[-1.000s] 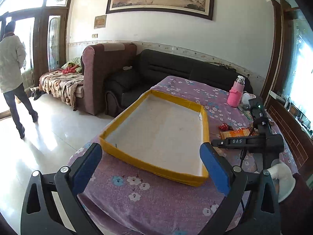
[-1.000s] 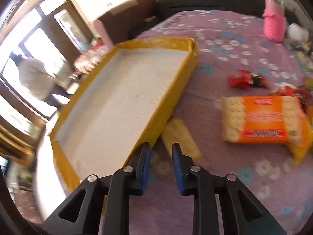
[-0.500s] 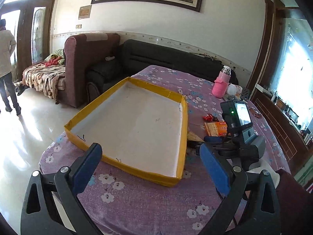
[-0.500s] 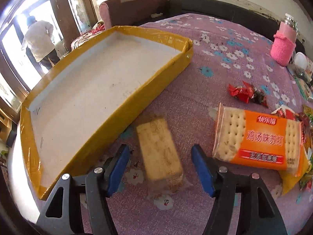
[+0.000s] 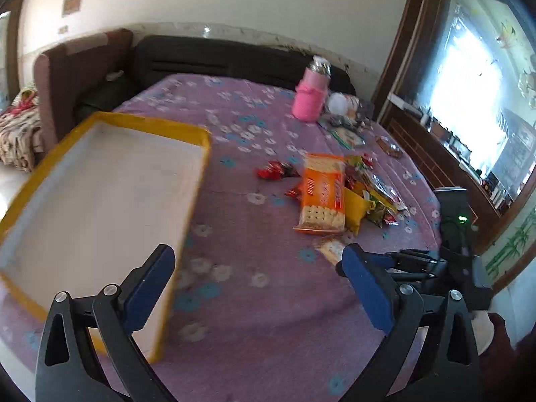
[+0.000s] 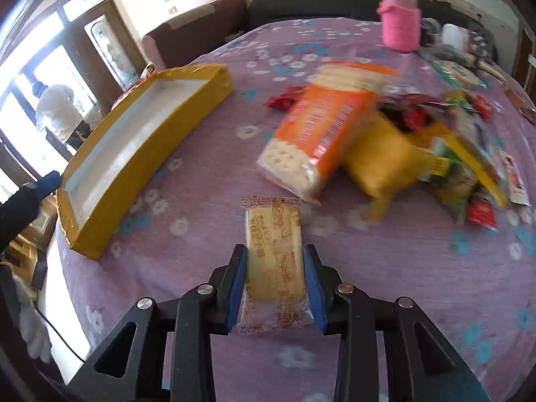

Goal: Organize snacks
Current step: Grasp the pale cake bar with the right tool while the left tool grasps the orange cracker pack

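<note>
Only the right wrist view shows the right gripper [image 6: 275,284] clamped on a wrapped biscuit [image 6: 274,261] (the left gripper [image 5: 258,274] gapes wide, holding nothing).

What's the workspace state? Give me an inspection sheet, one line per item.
Surface: purple floral tablecloth.
Job's things: yellow-rimmed tray, nothing in it; small biscuit pack; orange cracker pack; pile of mixed wrapped snacks.
Clutter: pink bottle at the far edge.
Grippers: right gripper shut on the small biscuit pack; left gripper open, holding nothing.
Cables: thin cable beside the table edge.
Surroundings: dark sofa, person by the door.
</note>
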`<state>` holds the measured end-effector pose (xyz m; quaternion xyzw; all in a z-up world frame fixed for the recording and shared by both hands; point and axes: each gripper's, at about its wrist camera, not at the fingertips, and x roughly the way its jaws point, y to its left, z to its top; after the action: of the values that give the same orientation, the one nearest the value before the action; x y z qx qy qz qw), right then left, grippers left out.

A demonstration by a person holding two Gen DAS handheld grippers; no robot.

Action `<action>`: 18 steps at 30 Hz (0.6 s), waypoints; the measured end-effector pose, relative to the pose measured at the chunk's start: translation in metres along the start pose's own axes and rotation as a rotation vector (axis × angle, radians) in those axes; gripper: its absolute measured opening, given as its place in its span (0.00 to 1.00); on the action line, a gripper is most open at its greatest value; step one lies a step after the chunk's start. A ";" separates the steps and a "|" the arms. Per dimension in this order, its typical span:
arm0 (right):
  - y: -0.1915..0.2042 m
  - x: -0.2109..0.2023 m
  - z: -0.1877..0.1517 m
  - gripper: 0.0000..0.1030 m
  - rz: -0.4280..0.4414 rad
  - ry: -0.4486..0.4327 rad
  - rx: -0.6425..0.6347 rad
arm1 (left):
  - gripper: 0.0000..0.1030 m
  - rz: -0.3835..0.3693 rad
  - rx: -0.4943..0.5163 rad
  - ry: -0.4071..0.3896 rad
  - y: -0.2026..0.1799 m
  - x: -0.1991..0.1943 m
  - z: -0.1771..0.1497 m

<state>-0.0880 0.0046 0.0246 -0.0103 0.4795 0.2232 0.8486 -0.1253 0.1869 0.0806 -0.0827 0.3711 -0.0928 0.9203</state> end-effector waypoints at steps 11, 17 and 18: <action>-0.065 -0.021 -0.023 0.34 0.074 -0.054 0.096 | 0.98 0.065 0.038 0.139 -0.051 0.120 0.032; -0.073 -0.022 -0.027 0.34 0.120 -0.079 0.104 | 0.97 0.141 0.050 0.208 -0.052 0.155 0.025; -0.073 -0.022 -0.027 0.34 0.121 -0.082 0.101 | 0.93 0.148 0.052 0.198 -0.052 0.156 0.025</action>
<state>-0.0911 -0.0754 0.0142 0.0705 0.4548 0.2499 0.8519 -0.0033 0.1023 0.0061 -0.0219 0.4628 -0.0420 0.8852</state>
